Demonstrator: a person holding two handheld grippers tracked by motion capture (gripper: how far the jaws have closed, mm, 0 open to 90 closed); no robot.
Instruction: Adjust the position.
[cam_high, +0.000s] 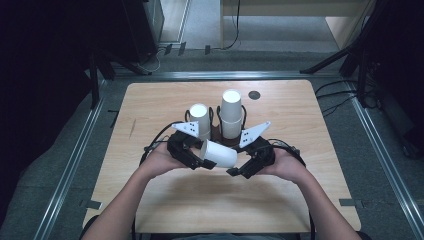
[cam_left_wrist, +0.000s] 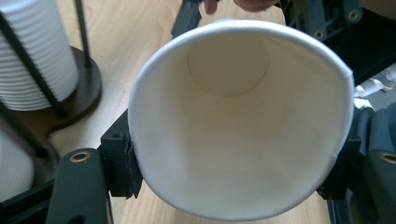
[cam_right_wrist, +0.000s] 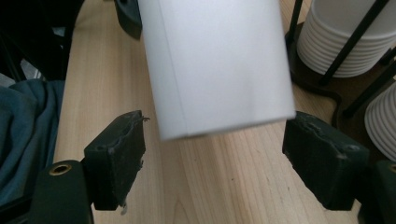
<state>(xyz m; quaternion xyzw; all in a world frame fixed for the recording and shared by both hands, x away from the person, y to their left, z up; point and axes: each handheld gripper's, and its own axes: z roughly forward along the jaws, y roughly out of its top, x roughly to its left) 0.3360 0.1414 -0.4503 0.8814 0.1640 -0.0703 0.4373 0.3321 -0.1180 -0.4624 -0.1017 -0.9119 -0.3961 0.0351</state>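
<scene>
Left gripper (cam_high: 196, 159) fingers (cam_left_wrist: 122, 163) pinch the paper cup (cam_high: 220, 154) at its rim; right gripper (cam_high: 239, 170) fingers (cam_right_wrist: 116, 156) spread clear of its base, above the worktop (cam_high: 150, 105)

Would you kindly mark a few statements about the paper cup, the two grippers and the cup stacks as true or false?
1. The left gripper clamps the paper cup near its rim. True.
2. The right gripper squeezes the cup's base. False: its pads stand clear of it.
3. The cup holds liquid. False: it is empty.
4. Two cup stacks stand in a rack behind the hands. True.
</scene>
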